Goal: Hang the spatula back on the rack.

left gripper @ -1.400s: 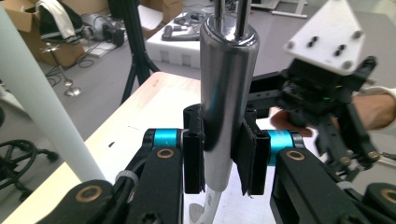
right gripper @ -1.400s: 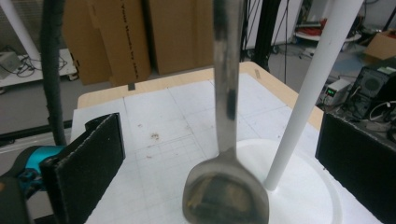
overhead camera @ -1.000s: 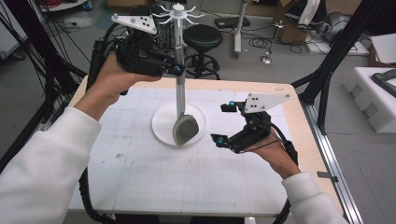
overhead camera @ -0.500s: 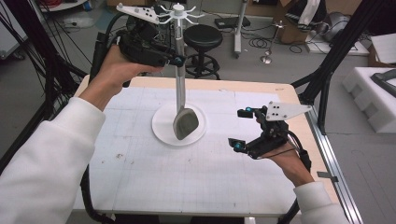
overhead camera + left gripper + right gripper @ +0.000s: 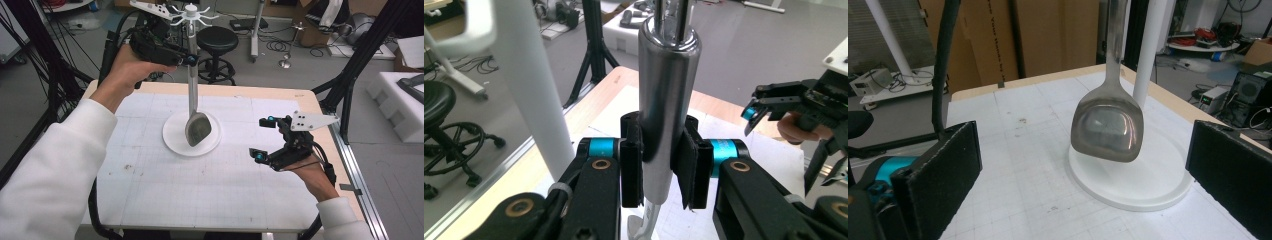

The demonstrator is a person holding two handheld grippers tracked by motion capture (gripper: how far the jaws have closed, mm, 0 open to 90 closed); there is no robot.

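Fingers of the right gripper point(image 5: 263, 138) are seen spread wide apart, with nothing between them; the black pads point(image 5: 941, 170) are shown at both sides of the right gripper view, well apart from each other. This gripper is held low above the right part of the counter point(image 5: 150, 200), on its white gridded sheet, and the right hand point(image 5: 312, 175) is bent up from the wrist.

Farther in, a metal spatula point(image 5: 197, 128) is hung upright, its blade just above the round white base point(image 5: 175, 142) of a rack. Its thick steel handle point(image 5: 666, 100) is pinched between the fingers of the left gripper point(image 5: 663, 165), pressed on both sides. The left gripper is held high by the left hand point(image 5: 125, 75), beside the white pole point(image 5: 531, 85) of the rack, with the forearm stretched forward and upward.
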